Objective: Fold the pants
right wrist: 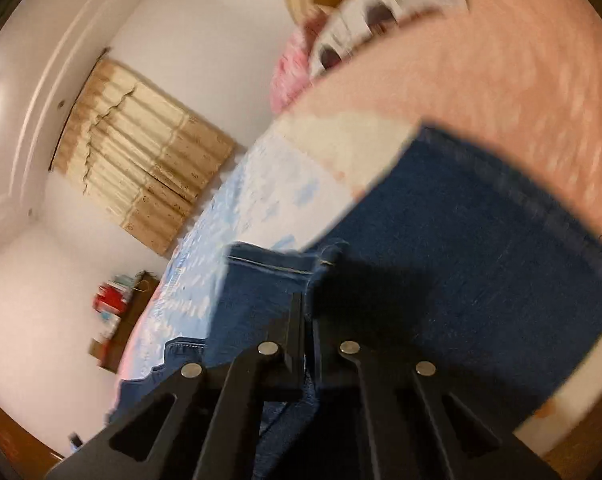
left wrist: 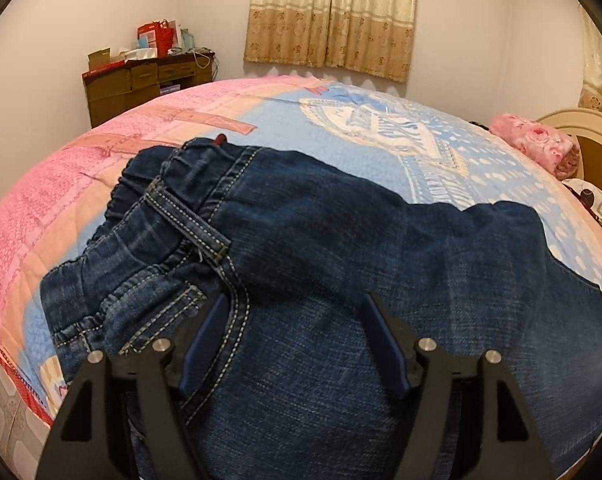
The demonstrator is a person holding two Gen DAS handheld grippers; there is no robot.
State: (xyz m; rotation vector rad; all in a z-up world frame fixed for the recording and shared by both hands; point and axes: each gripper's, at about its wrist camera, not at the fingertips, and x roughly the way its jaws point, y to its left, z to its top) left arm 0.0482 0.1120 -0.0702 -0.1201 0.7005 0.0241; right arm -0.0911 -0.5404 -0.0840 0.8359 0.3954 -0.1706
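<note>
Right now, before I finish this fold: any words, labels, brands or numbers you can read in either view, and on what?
None can be read.
bedspread: white print that may be lettering, too warped and small.
red boxes on the dresser: print too small.
jeans: no label showing.
Right wrist view: motion-blurred.

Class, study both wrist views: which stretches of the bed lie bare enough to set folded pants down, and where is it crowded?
Bare quilt lies beyond the jeans, toward the curtains, and on the pink strip left of the waistband. It is crowded at the headboard end, where a pink floral bundle sits, and under both grippers, where the jeans cover the bed.
</note>
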